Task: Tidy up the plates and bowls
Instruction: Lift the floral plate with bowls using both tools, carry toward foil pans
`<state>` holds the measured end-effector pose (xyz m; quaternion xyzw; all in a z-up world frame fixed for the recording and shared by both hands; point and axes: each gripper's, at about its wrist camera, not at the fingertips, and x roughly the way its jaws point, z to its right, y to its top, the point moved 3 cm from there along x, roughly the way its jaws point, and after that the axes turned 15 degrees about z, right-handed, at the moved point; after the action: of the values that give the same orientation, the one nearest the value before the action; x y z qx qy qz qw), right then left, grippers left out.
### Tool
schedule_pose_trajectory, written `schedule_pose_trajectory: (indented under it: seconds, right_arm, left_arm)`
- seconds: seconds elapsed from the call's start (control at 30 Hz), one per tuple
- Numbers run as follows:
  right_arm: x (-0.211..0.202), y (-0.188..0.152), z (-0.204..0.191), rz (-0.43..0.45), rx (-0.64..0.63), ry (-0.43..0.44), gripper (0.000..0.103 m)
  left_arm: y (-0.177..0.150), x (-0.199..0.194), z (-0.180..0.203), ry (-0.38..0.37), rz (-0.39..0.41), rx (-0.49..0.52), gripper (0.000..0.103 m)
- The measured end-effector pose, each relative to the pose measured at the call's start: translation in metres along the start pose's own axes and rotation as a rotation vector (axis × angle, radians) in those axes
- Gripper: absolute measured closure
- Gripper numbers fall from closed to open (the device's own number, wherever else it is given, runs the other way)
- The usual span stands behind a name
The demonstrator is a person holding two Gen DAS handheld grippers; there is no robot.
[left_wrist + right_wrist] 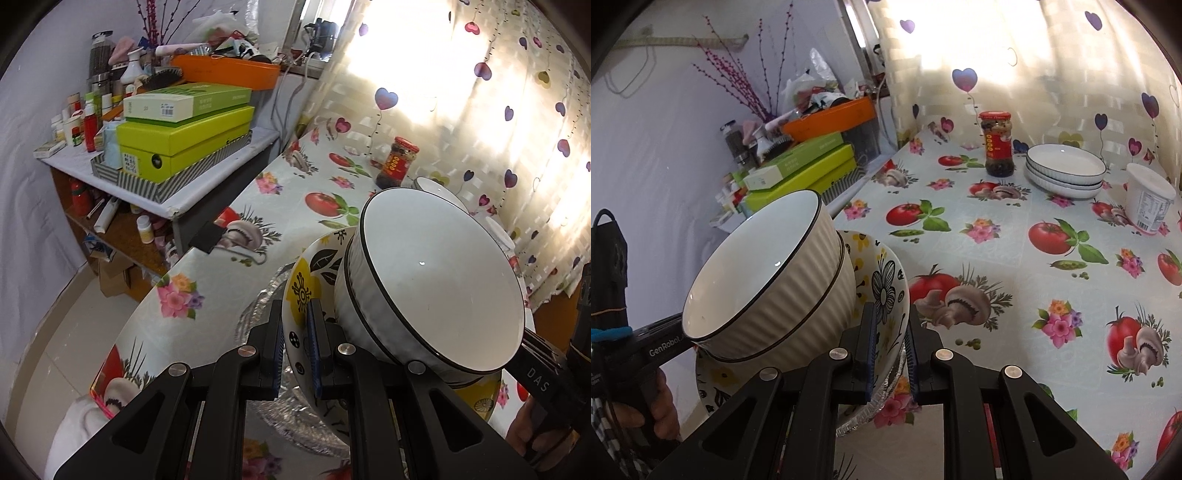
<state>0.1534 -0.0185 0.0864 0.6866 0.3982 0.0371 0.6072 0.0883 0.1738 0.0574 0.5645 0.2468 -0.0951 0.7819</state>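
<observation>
We are carrying a stack across the counter (1015, 236): two ribbed white bowls (768, 280) nested in a flowered plate (886, 291), all tilted and held in the air. Our left tool (297, 343) is clenched on one side of the plate's rim, our right tool (890, 343) on the opposite side. Next, we judge, comes a level, joint lowering, perhaps near the stacked white plates (1065, 170) by the jar (999, 144). "GenRobot" reads on the left tool's handle, "DAS" on the right's; the jar's label is unreadable.
</observation>
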Motion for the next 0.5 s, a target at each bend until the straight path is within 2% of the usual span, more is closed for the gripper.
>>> schedule_pose_trajectory:
  seconds: [0.5]
  right_arm:
    - [0.019,-0.020,-0.008,-0.056,-0.029,0.027,0.089]
  left_arm:
    - [-0.020,0.011,-0.019,0.052,-0.041,-0.021,0.092]
